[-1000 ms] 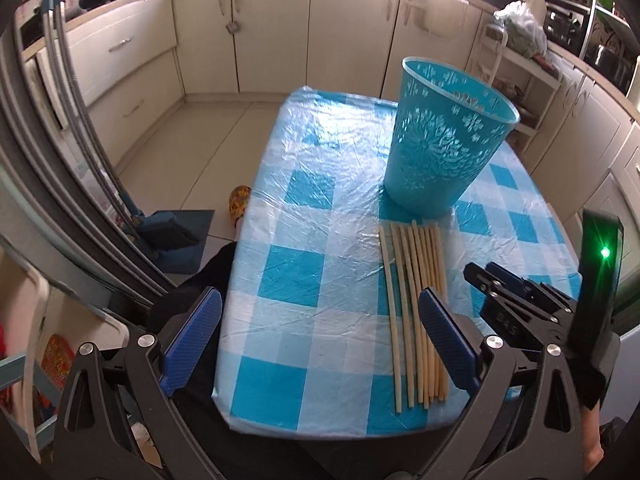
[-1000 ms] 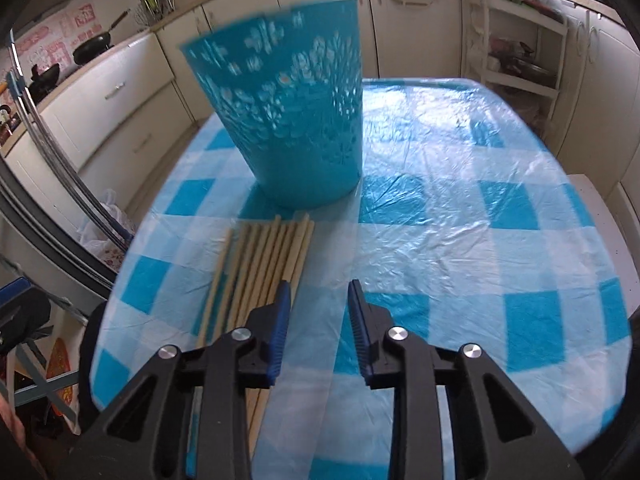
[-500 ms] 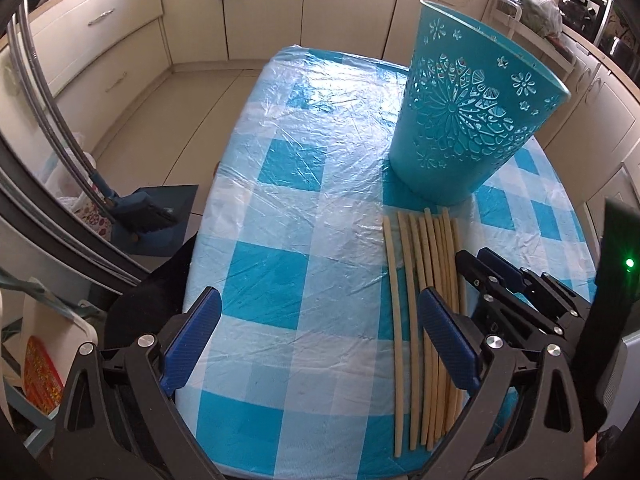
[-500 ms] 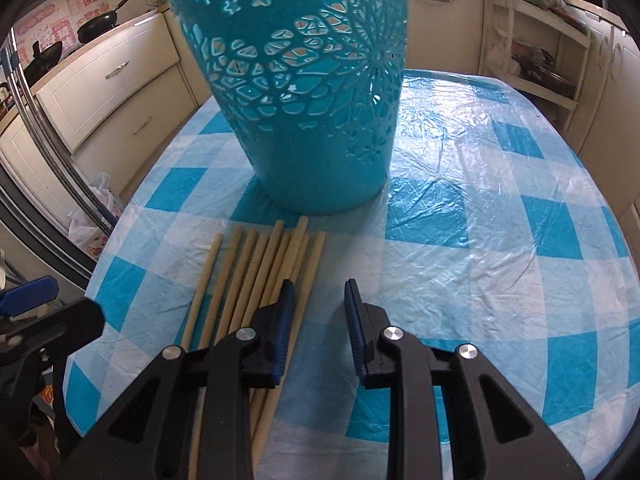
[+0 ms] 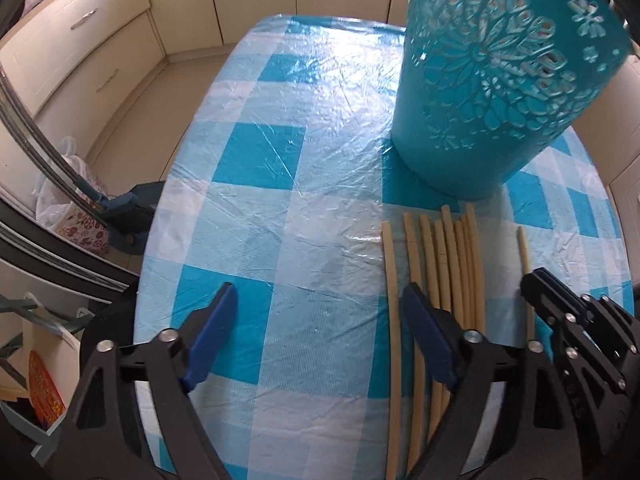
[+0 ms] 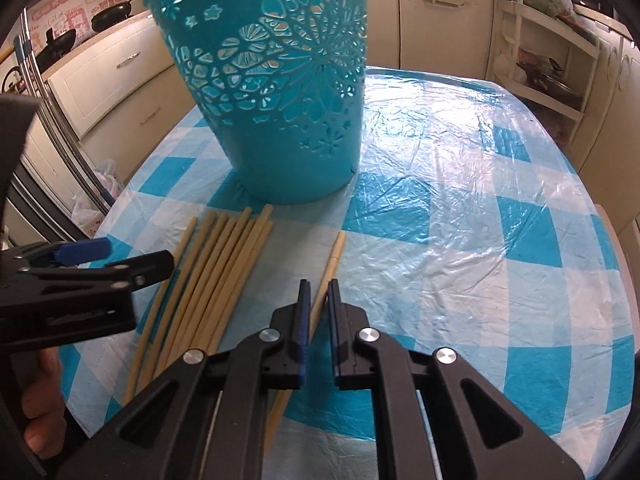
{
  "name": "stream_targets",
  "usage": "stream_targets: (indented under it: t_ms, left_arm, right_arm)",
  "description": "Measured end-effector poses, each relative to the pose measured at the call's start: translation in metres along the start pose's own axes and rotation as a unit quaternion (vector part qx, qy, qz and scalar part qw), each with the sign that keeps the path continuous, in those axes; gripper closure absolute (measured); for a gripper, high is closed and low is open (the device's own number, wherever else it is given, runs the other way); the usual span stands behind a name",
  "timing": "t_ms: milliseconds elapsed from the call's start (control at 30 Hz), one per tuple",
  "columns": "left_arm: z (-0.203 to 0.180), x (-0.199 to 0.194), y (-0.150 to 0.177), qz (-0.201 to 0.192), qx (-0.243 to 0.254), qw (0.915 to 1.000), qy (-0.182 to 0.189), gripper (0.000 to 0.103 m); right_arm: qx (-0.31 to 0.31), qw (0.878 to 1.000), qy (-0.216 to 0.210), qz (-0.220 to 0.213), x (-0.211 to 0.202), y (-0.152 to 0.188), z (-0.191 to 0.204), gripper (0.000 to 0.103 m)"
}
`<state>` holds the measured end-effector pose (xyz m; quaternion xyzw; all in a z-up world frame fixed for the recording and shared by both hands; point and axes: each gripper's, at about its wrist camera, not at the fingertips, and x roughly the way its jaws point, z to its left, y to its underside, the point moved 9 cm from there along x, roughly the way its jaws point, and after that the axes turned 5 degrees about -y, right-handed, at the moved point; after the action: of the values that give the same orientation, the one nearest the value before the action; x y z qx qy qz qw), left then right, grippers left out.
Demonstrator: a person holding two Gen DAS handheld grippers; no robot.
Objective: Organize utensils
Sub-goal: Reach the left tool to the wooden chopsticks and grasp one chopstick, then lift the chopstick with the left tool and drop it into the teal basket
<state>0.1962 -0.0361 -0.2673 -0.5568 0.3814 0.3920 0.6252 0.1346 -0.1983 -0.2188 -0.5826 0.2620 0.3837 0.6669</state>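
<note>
A: What differs from a second ago?

B: Your right gripper (image 6: 318, 300) has clamped onto one chopstick (image 6: 328, 268), now pulled apart from the bundle of chopsticks (image 6: 216, 272) to its left. Your left gripper (image 5: 320, 328) has dropped lower; its jaws are closing, with only checked tablecloth (image 5: 260, 184) between them.

A: Which way do they point?

B: Lengthwise away from your tongs, tips toward the teal basket (image 6: 276, 100) standing beyond.

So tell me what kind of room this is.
Most likely a home kitchen: cream cabinets with drawers line the walls, frying pans sit on the counter, and chopsticks lie on a table under a blue checked plastic cloth.
</note>
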Motion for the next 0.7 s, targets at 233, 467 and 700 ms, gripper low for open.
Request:
stream_targets:
  t_ms: [233,467,700]
  left_arm:
    - [-0.013,-0.002,-0.012,-0.017,0.022,0.9996,-0.001,0.056]
    - [-0.029,-0.010,-0.010,-0.020,0.053,0.9981,0.023,0.098]
    - [-0.010,-0.041,-0.022,-0.042,0.022,0.9953,0.084,0.098]
  right_arm:
    - [0.015,1.000,-0.023,-0.004,0.005,-0.001,0.001,0.094]
    - [0.019,0.999,-0.044,0.006,0.007,0.001,0.004,0.094]
    - [0.027,0.998,-0.057,-0.023,0.007,0.002,-0.002,0.094]
